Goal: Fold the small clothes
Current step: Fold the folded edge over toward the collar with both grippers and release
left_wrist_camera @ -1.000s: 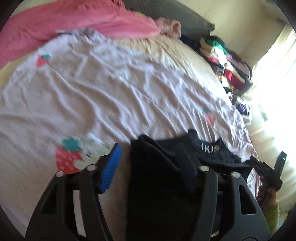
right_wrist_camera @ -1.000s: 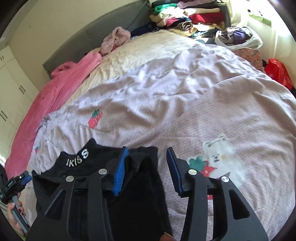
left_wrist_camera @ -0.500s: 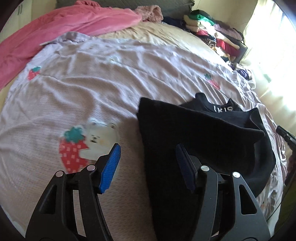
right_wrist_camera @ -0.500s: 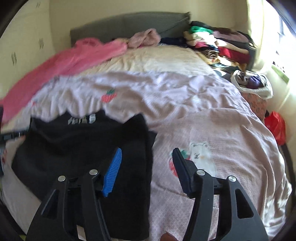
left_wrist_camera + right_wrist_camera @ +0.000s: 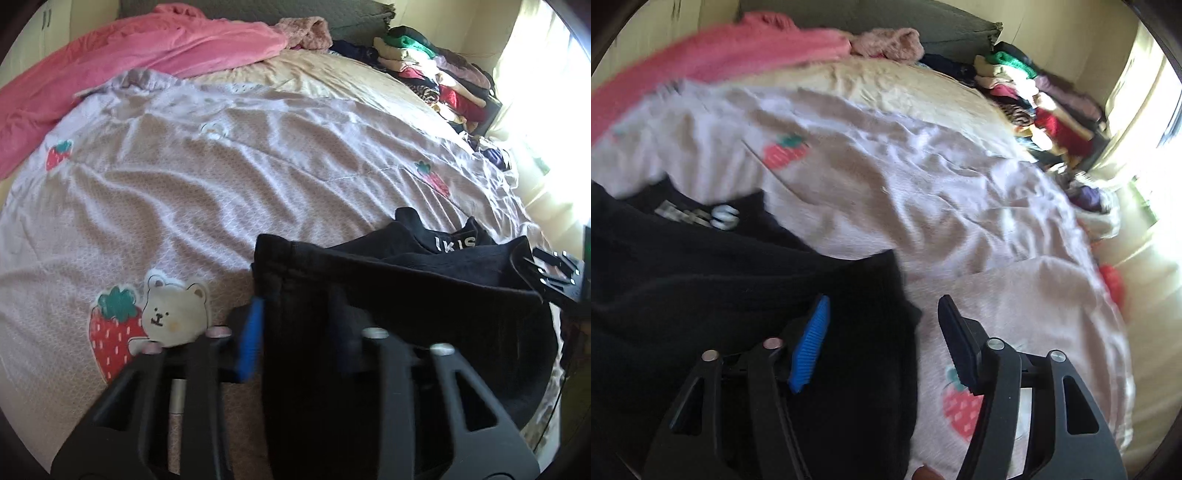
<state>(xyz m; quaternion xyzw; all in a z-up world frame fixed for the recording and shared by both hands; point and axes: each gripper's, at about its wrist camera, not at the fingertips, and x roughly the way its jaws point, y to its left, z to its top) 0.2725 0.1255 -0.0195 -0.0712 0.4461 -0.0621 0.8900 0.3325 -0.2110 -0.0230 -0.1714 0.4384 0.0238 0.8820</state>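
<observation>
Left wrist: left gripper (image 5: pixel 295 325) closing, pinching black garment (image 5: pixel 424 295) edge on pink bedspread (image 5: pixel 221 192). Right gripper (image 5: pixel 882 325) closing, pads apart over the garment's edge, not pressing.

Black knit garment (image 5: pixel 424 295), small, with a ribbed band bearing white block lettering (image 5: pixel 454 243) at its far edge. In the left wrist view it fills the lower right of the frame, spread on the pale printed bedcover; one folded edge runs down the lower centre, and the lettered band lies toward the right, above the main body of cloth. The surface is creased, with an overlapping layer crossing it diagonally. In the right wrist view the same garment (image 5: pixel 701 295) occupies the lower left of the frame, its lettering blurred at the upper left of the cloth and its right-hand edge falling near lower centre.
</observation>
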